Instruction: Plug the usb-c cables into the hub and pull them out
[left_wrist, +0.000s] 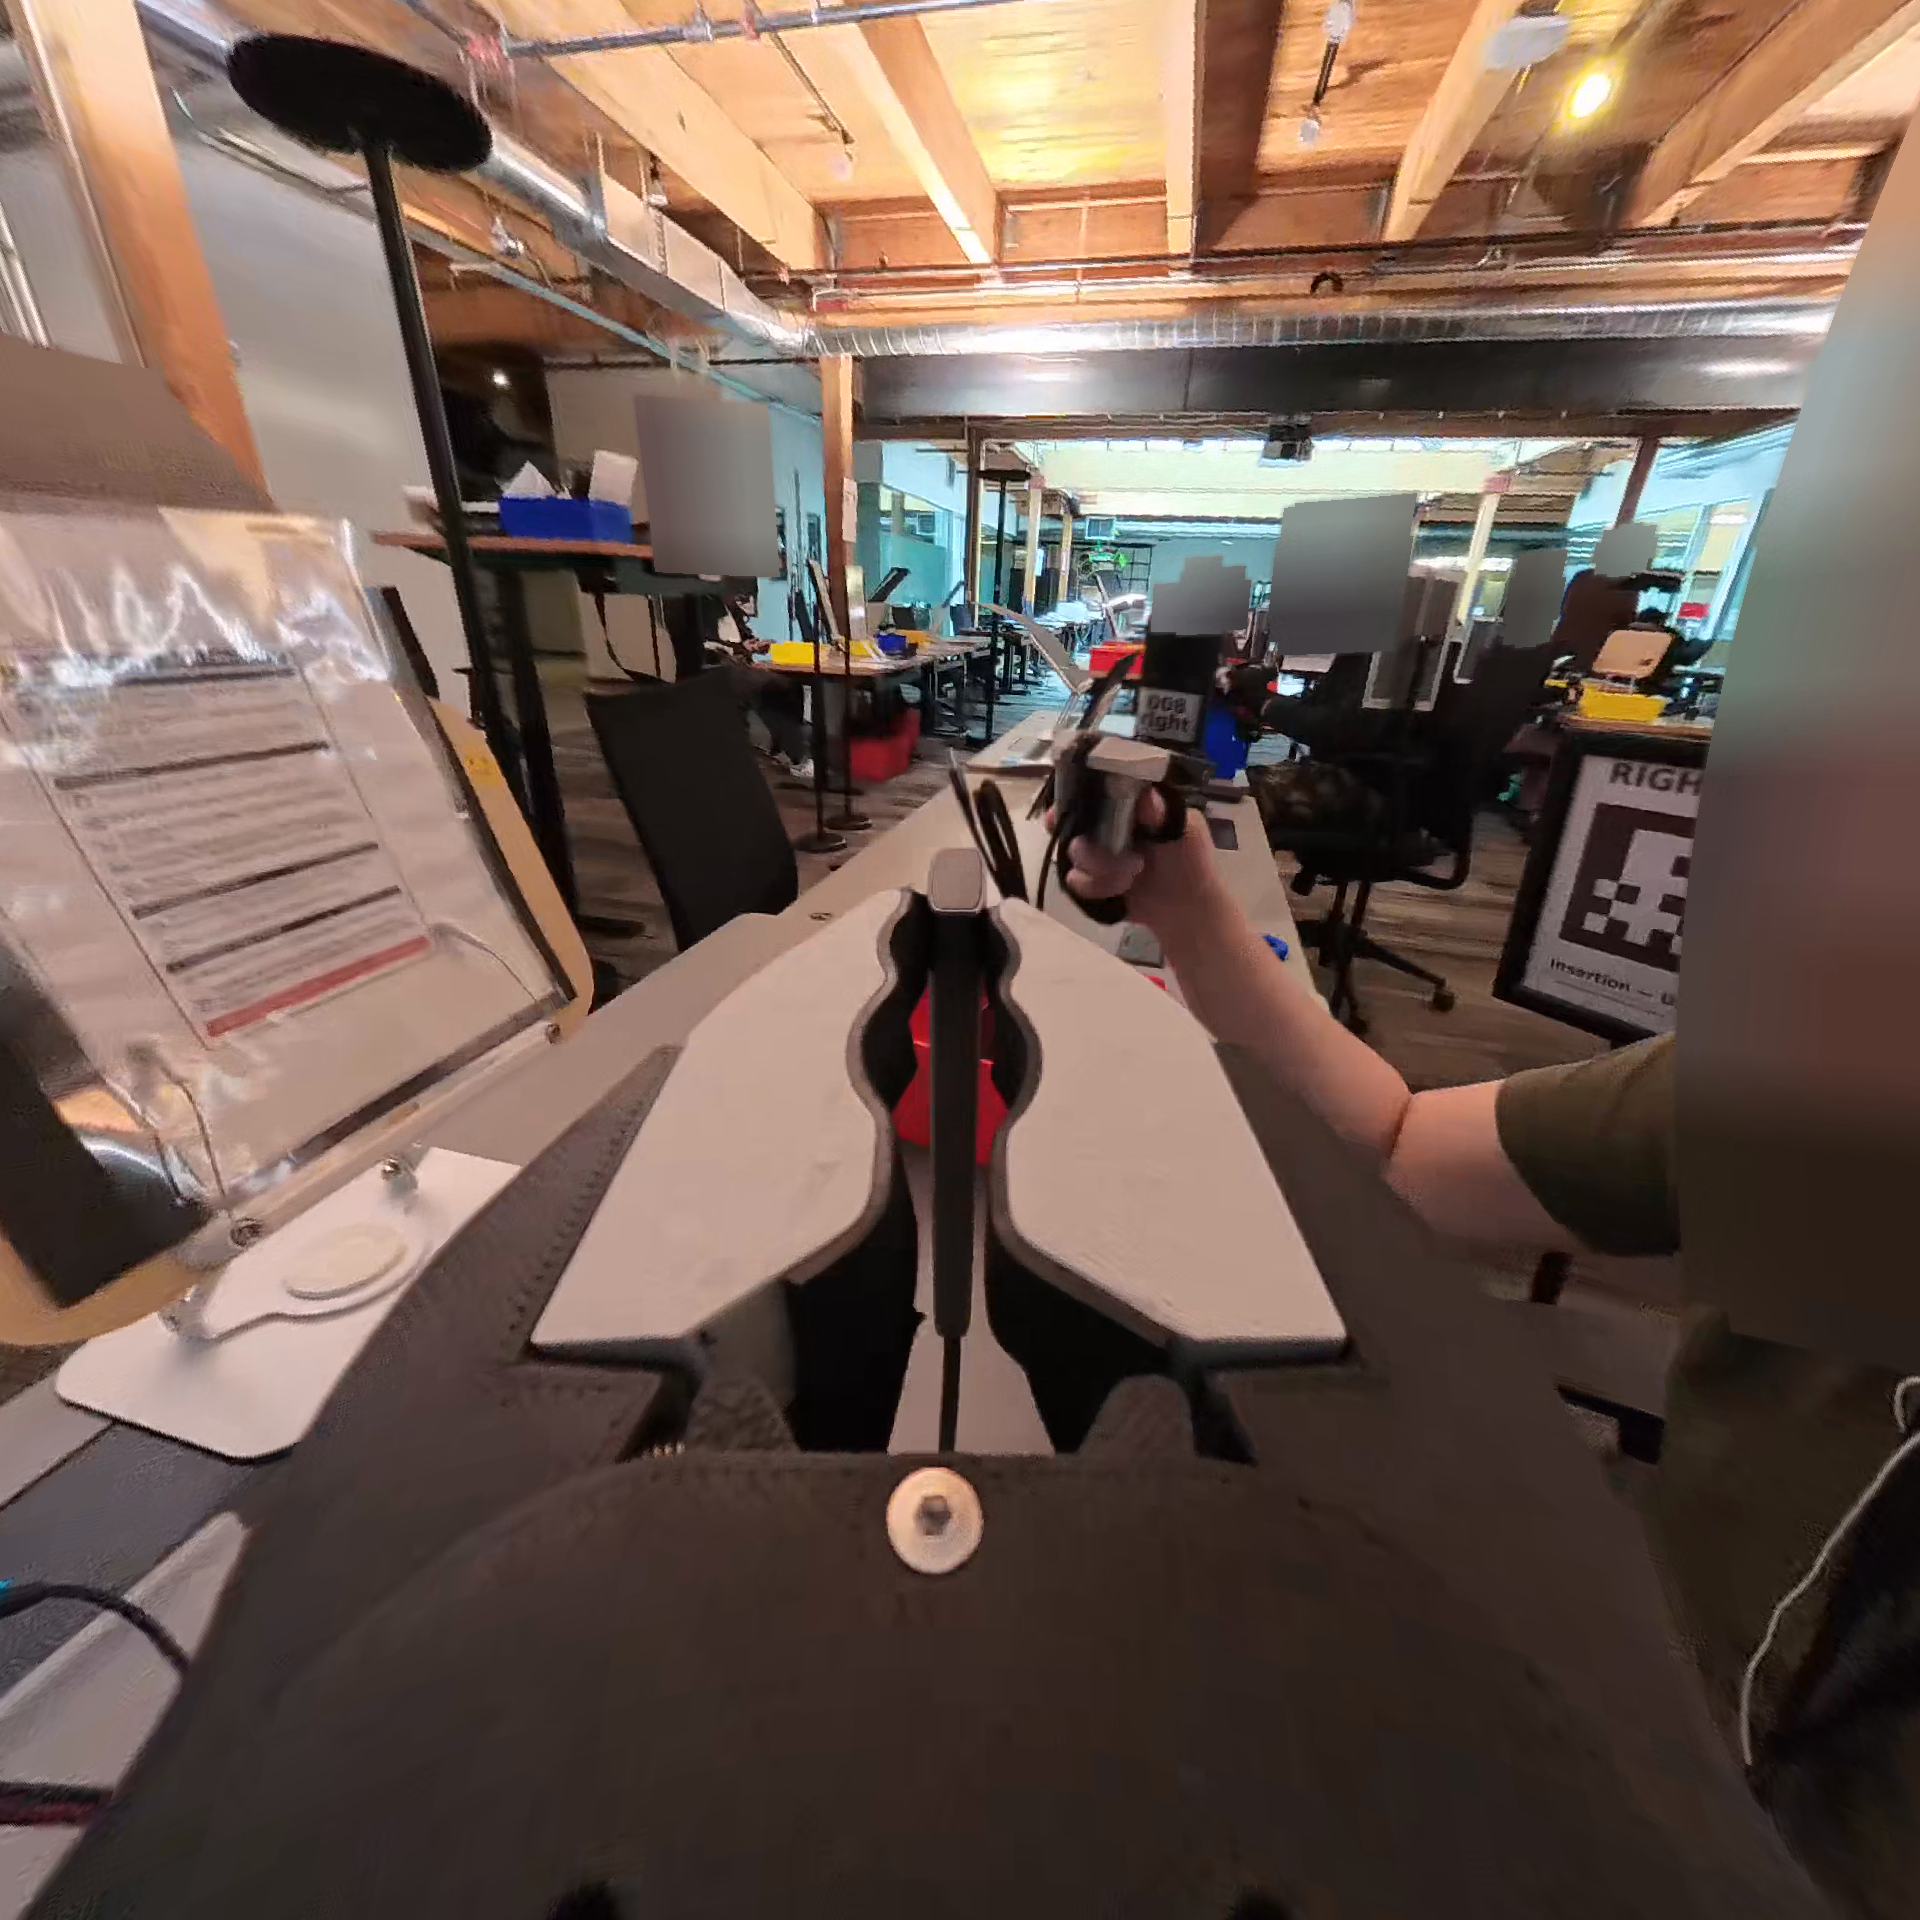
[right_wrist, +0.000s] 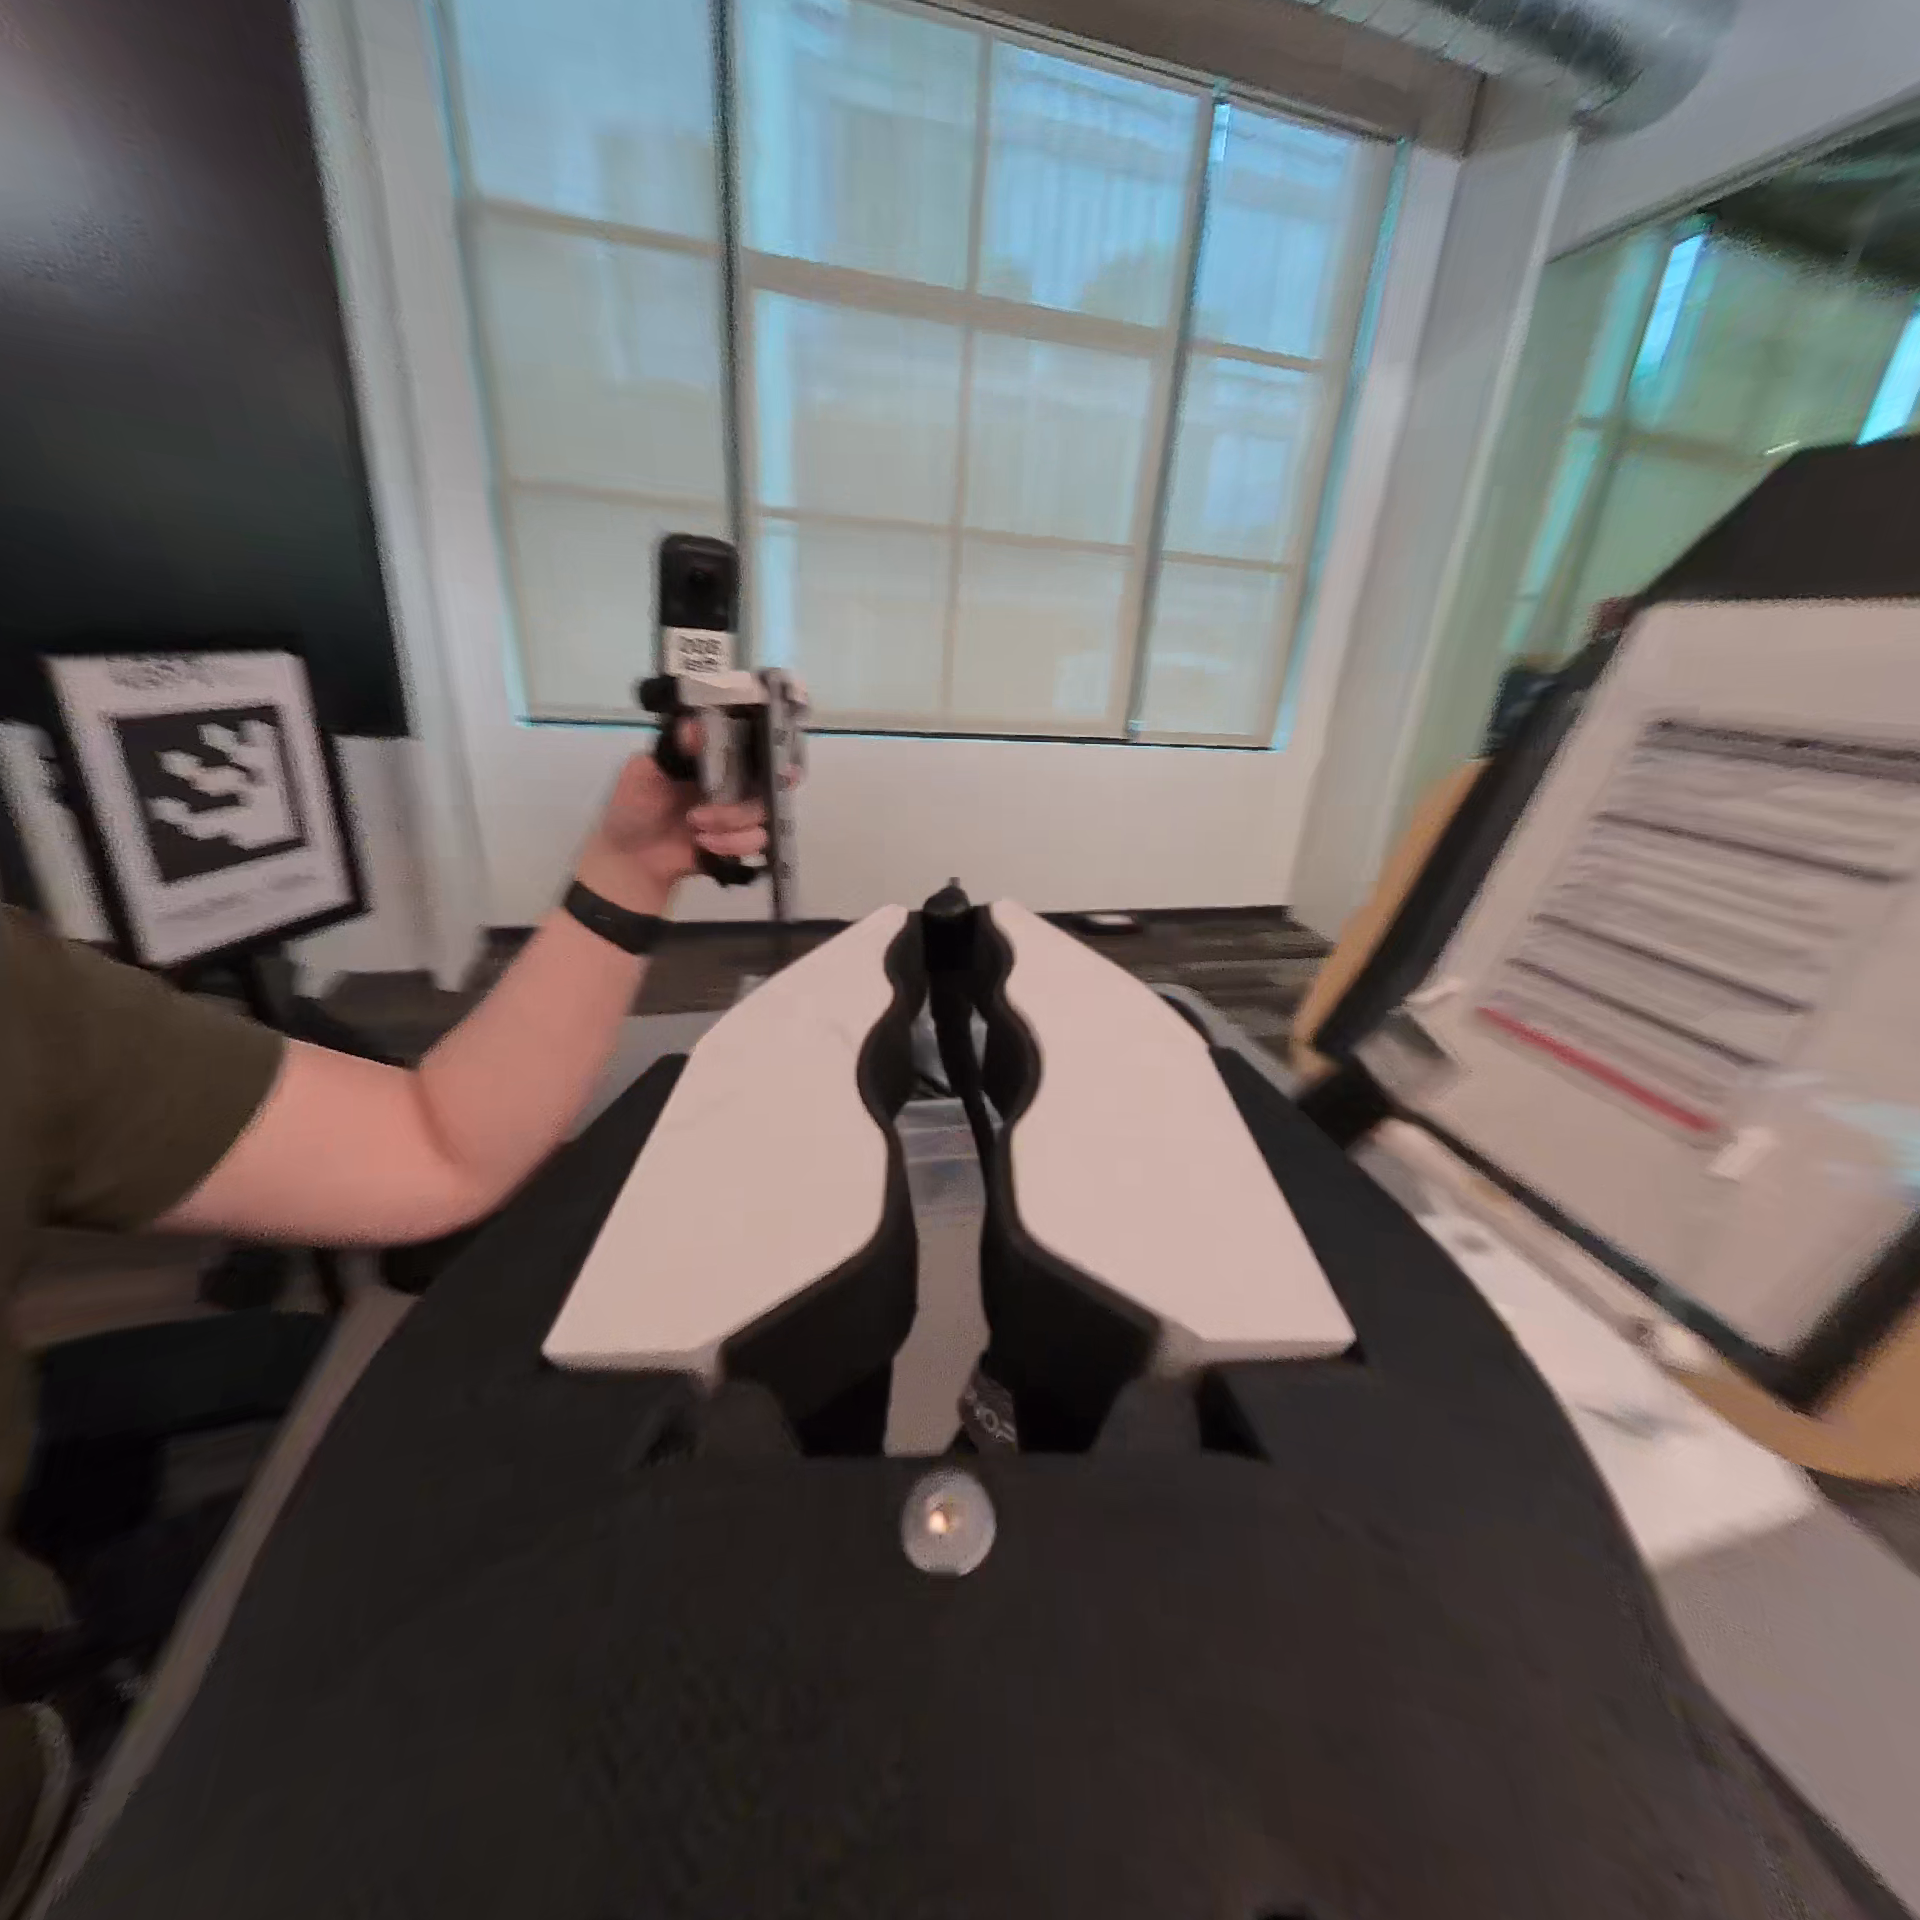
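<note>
My left gripper (left_wrist: 956, 914) is shut on a slim dark hub (left_wrist: 954, 1039) with a grey end that sticks out past the fingertips; a thin lead runs back from it. My right gripper (right_wrist: 948, 925) is shut on a black usb-c cable (right_wrist: 971, 1081), its plug end just past the fingertips. Both are held up in the air, facing each other and well apart. The right gripper shows far off in the left wrist view (left_wrist: 1112, 800) with cable loops (left_wrist: 992, 831) hanging from it. The left gripper shows far off in the right wrist view (right_wrist: 727, 748).
A clear document stand with a printed sheet (left_wrist: 208, 831) stands on the grey table (left_wrist: 727, 945); it also shows in the right wrist view (right_wrist: 1662, 987). A framed marker sign (left_wrist: 1621, 883) stands at the right. A red bin (left_wrist: 920, 1049) and an office chair (left_wrist: 696, 800) lie beyond. One gripper's finger ends stand about 25 cm off the other's.
</note>
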